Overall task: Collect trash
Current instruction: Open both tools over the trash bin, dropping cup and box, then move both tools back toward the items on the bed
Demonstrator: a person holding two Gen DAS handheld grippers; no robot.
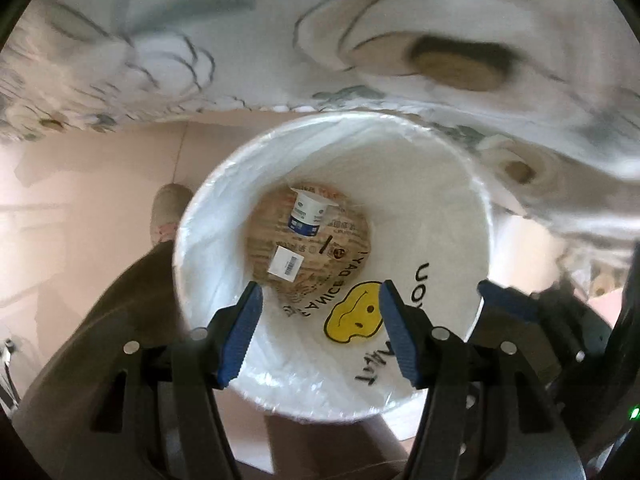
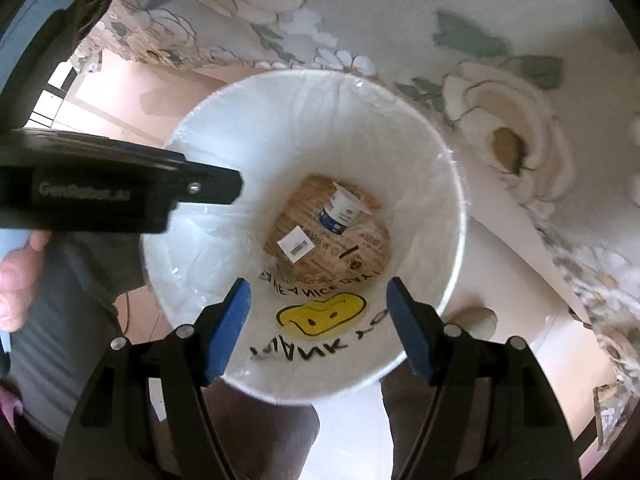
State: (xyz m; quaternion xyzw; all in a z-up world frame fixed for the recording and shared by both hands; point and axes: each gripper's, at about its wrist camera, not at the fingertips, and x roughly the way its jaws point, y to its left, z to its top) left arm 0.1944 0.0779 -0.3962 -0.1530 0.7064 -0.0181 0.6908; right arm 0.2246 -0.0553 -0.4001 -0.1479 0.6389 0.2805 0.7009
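Left gripper (image 1: 320, 300): blue pads spread wide, nothing between them, hanging over the mouth of the bin (image 1: 472, 216). Right gripper (image 2: 318, 296): pads likewise apart and empty, also above the bin (image 2: 452, 208). In the left view the right gripper (image 1: 520, 308) shows at the lower right edge; in the right view the left gripper (image 2: 216, 188) reaches in from the left over the rim, with a hand (image 2: 16, 280) behind it.

Bin: white, round, lined with a clear bag (image 1: 400, 184) printed with a yellow smiley (image 1: 354, 314) and black lettering.

Trash at the bottom: a white-and-blue cup (image 1: 308, 214) on its side, resting on a brown printed paper (image 1: 348, 240); a small white barcode label (image 1: 285, 263) lies on the paper just beside the cup. Same layout from the right: cup (image 2: 340, 210), label (image 2: 295, 245), paper (image 2: 360, 248).

Beyond the bin: floral cloth (image 2: 500, 60) hangs at the far rim; pinkish floor (image 1: 100, 184); a shoe (image 1: 168, 212) beside the bin.
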